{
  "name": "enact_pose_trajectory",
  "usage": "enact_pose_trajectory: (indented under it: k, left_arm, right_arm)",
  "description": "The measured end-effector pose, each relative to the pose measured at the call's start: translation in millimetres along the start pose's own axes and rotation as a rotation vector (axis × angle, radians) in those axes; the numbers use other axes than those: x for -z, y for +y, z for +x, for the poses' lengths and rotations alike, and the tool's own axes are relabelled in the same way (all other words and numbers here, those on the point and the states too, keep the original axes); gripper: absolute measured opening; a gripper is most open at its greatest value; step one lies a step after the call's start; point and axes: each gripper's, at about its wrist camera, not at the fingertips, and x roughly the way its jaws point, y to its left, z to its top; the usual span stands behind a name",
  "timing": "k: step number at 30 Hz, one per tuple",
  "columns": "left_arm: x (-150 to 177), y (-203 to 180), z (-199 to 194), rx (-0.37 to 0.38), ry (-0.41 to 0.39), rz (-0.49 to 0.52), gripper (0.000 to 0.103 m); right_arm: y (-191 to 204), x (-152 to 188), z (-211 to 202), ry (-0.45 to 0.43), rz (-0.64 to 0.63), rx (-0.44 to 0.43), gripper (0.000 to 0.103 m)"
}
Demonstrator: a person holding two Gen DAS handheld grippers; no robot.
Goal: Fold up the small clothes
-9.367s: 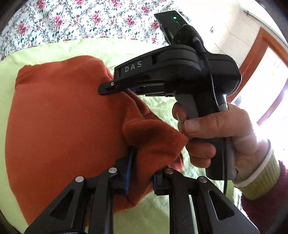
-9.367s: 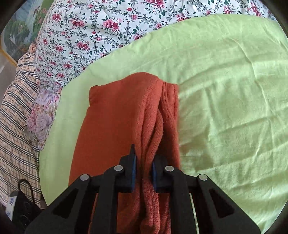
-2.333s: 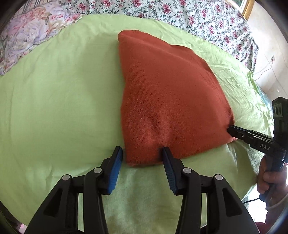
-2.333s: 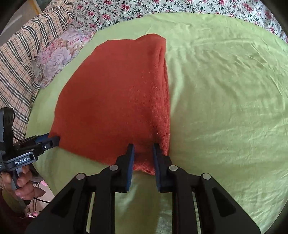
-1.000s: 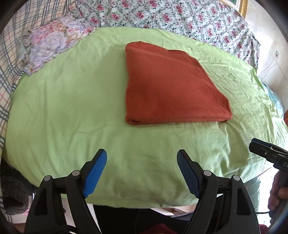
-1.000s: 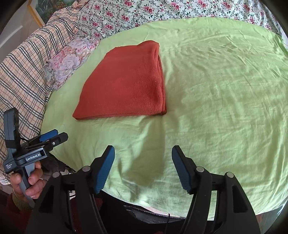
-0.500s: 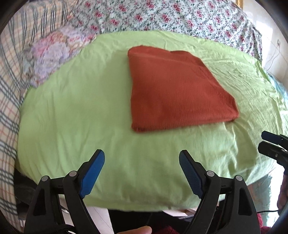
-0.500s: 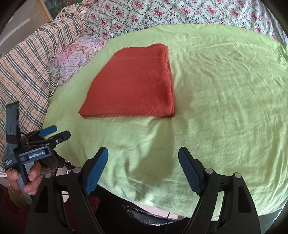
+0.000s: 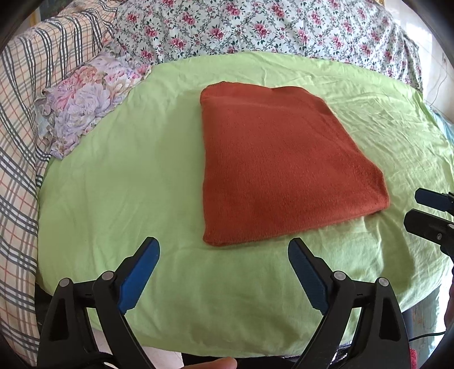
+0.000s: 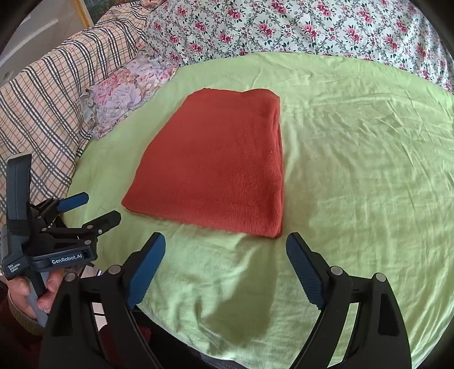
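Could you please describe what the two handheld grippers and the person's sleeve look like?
Both the left gripper and the right gripper have black frames with silver rivets and ribbed blue pads. The left one carries white GenRobot.AI lettering. The sleeve shows a ribbed yellowish cuff.

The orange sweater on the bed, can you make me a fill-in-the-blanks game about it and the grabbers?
1. The folded orange sweater lies on the ____ sheet.
2. The left gripper has its jaws ____, with nothing between them.
3. The right gripper holds ____ between its blue pads.
4. The big cover behind the sheet is printed with ____.

Missing words: green; open; nothing; flowers
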Motion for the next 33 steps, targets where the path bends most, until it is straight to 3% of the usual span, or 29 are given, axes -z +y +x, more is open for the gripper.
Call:
enact_pose_trajectory:
  k: [12,19,33]
  left_arm:
    - [-22,1,17,-0.017,0.025,-0.020,0.094]
    - [-29,-1,23,-0.013,0.037,-0.014,0.095]
    - [-41,-2,28,0.001,0.039,-0.024,0.096]
  right_arm:
    - [7,-19,24,0.044,0.001,-0.024,0.089]
    - [6,-30,32,0.062,-0.001,-0.021,0.097]
    - [3,-41,41,0.086,0.028,-0.026,0.097]
